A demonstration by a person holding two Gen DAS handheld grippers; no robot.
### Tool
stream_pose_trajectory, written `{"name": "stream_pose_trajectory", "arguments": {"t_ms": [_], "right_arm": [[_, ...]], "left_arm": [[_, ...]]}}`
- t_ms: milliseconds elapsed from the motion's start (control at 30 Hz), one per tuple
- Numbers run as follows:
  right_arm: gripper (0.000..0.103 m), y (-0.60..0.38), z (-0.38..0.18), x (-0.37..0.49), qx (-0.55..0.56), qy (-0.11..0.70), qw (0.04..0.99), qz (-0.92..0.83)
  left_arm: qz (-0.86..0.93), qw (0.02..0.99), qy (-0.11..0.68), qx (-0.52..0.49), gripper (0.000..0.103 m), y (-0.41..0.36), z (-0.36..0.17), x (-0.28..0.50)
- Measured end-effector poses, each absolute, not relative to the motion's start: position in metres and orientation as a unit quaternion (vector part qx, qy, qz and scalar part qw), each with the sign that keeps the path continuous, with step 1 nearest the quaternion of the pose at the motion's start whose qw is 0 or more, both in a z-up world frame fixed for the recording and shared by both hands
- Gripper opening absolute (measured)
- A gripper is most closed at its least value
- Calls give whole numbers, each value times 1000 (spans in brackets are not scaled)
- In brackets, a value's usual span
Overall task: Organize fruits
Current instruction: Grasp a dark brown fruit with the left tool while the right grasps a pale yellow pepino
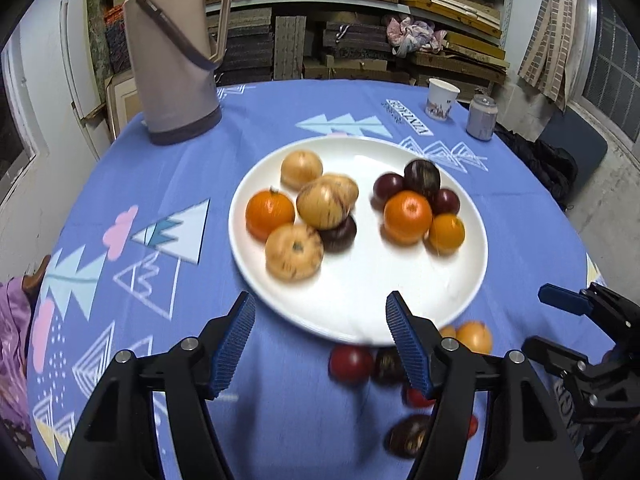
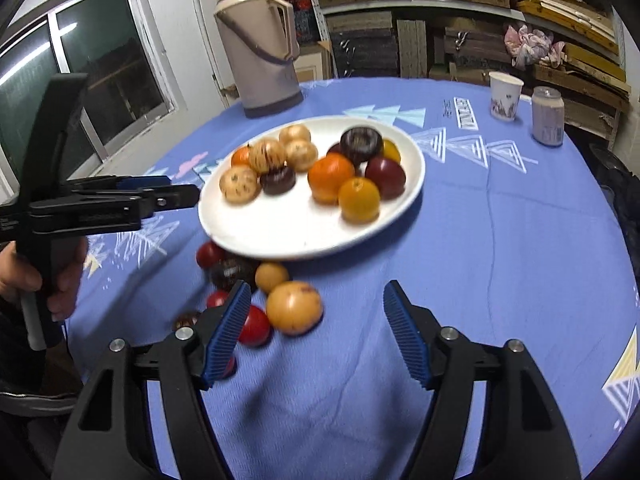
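Hovering low over the near edge of the counter (image 2: 500,240), the right hand-held gripper (image 2: 316,328) has its blue ribbed fingers spread wide with nothing between them, and the left hand-held gripper (image 1: 320,344) is likewise spread and empty, aimed at the near rim of the plate. Closest to both lies a loose cluster of fruit on the blue patterned cloth, just short of the plate: a tan round fruit (image 2: 294,307) nearest the right gripper's left finger, a red fruit (image 2: 254,326) touching it, a smaller yellow-tan one (image 2: 272,276) behind, and several dark purple and red ones (image 2: 230,272) beside them, some partly hidden by the finger. They look like the fruit not yet sorted, which would explain why both grippers hang open here — ready to pick, I judge, rather than to carry. Beyond the cluster sits the white plate (image 1: 360,300), where fruit lies in two groups set apart: tan ones with an orange (image 1: 270,212) and one dark fruit on the left, dark plums (image 1: 422,174) with two more orange fruits on the right. The grouping is loose and mixed by colour, so the sorting rule is hard to tell. Farther back stand a tall beige thermos jug (image 1: 172,56), a paper cup (image 1: 440,98) and a small grey can (image 1: 482,116), well clear of the plate; behind them are shelves of stacked boards.
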State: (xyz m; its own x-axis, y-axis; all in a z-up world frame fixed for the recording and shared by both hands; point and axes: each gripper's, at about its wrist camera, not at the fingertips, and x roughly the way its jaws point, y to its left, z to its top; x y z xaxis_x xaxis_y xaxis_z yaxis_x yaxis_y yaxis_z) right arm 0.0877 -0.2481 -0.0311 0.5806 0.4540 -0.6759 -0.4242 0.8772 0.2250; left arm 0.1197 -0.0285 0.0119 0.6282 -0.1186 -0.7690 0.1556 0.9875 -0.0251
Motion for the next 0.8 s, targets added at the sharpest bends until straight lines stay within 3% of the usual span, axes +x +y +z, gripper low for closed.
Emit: {"name": "stream_pose_trajectory", "arguments": {"t_ms": [633,667,733,800], "right_arm": [[58,-217,-61,106,4,418,876,239],[56,-217,-61,107,8,419,876,240],[43,-217,-62,112,20,424,870,249],[40,-217,-65,116,29,430,867,248]], "left_arm": [[-76,884,461,0,70,-10,-21,87],[-76,884,461,0,70,-10,-21,87],[-76,883,463,0,70,-9,-21,86],[-76,882,465,-2,71,-7,-23,85]]}}
